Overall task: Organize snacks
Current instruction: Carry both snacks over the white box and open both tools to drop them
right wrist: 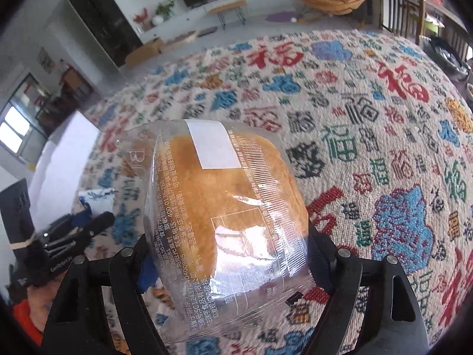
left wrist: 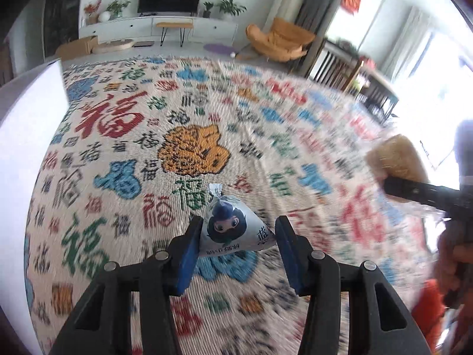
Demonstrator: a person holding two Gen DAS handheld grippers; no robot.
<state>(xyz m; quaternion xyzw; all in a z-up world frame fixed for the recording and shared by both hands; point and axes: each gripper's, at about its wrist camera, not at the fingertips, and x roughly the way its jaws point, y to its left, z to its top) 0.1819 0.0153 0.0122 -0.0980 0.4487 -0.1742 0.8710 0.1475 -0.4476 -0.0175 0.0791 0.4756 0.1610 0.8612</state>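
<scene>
Cloth (left wrist: 207,112) was cream w/ red, blue, green, orange & black characters all over. Small pouch (left wrist: 233,224) was white/pale blue w/ a dark-haired cartoon face. Bread (right wrist: 224,207) was golden-brown in clear wrap w/ white print & a white label. Both grippers black, blue pads (left wrist: 189,254).

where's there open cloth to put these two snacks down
Almost everywhere: the patterned cloth is bare ahead of both tools, up to its far edge. Only taken spots: under the left tool gripping the triangular packet, and under the right tool gripping the wrapped bread.
</scene>
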